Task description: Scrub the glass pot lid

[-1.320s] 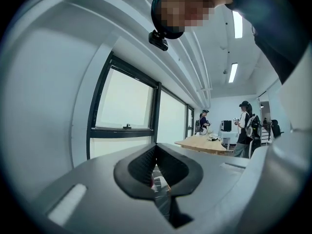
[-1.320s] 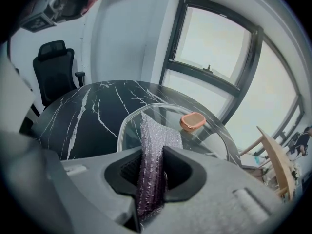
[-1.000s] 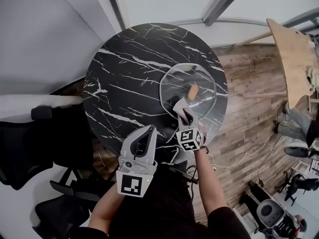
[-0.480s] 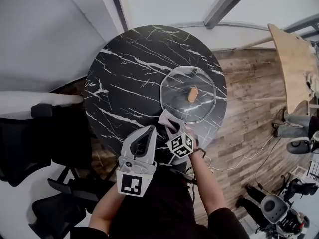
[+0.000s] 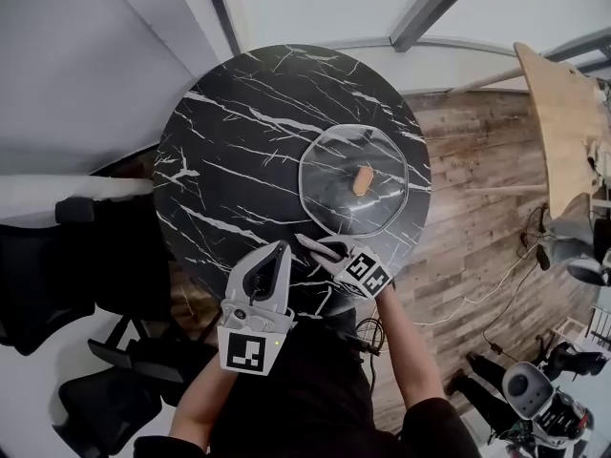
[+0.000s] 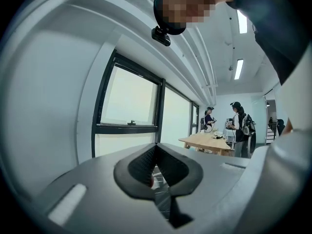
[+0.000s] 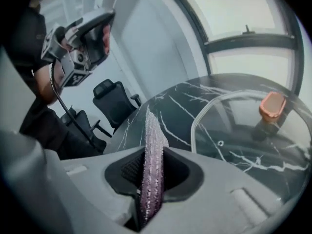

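Note:
The glass pot lid [image 5: 336, 203] with its orange knob [image 5: 364, 179] lies flat on the right half of the round black marble table [image 5: 239, 132]. My right gripper [image 5: 320, 248] hovers over the near table edge, just short of the lid's rim, and points left. It is shut on a thin pink scrub pad [image 7: 153, 130] that stands edge-on between the jaws. In the right gripper view the lid [image 7: 234, 116] and its knob [image 7: 272, 106] lie to the right. My left gripper [image 5: 279, 252] is held near the table's front edge, tilted upward, shut with nothing in it [image 6: 156, 152].
Black office chairs [image 5: 57, 284] stand left of the table. A wooden table [image 5: 563, 113] is at the far right over wood flooring, with cables [image 5: 477, 294] on the floor. In the left gripper view, windows [image 6: 129, 106] and people standing by a far table [image 6: 207, 141].
My right gripper drew back from the lid's near rim toward the table's front edge and turned to point left. The left gripper barely moved.

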### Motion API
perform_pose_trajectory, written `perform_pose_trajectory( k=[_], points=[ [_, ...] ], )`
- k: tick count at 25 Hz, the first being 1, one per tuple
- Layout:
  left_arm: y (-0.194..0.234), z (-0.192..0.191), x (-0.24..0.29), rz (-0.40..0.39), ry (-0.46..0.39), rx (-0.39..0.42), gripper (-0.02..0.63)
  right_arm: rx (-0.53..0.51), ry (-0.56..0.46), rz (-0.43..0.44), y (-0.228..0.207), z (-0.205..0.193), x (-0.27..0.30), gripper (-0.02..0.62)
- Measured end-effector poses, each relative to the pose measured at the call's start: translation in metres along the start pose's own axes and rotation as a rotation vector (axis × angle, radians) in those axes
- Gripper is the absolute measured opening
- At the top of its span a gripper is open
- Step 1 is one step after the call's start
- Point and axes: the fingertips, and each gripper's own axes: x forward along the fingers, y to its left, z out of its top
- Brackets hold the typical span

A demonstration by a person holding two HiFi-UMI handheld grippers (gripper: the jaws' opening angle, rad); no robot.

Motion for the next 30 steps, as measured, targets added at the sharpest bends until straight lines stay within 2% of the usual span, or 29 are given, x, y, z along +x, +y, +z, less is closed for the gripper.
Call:
perform_pose_trajectory(
  k=[4, 10, 14, 20, 24, 30],
  points=[
    [-0.003, -0.003, -0.004, 0.005, 0.007, 0.006, 0.003, 0.017, -0.148, -0.079, 0.008, 0.025, -0.033, 0.072],
    [-0.015, -0.005, 0.023, 0.037, 0.024, -0.009, 0.003, 0.024, -0.343, -0.365, -0.030, 0.061, -0.102, 0.074],
    [-0.024, 0.006, 0.046, 0.075, 0.010, -0.021, 0.003, 0.157, -0.422, -0.519, -0.075, 0.061, -0.150, 0.074],
    [-0.035, 0.015, 0.073, 0.118, -0.008, -0.006, 0.003, 0.357, -0.402, -0.673, -0.150, 0.028, -0.189, 0.074],
    [-0.041, 0.011, 0.079, 0.154, 0.002, -0.029, 0.003, 0.407, -0.350, -0.716, -0.189, 0.010, -0.193, 0.074],
    [-0.048, 0.003, 0.088, 0.148, 0.011, -0.040, 0.003, 0.435, -0.258, -0.805, -0.222, -0.006, -0.192, 0.074]
  ],
)
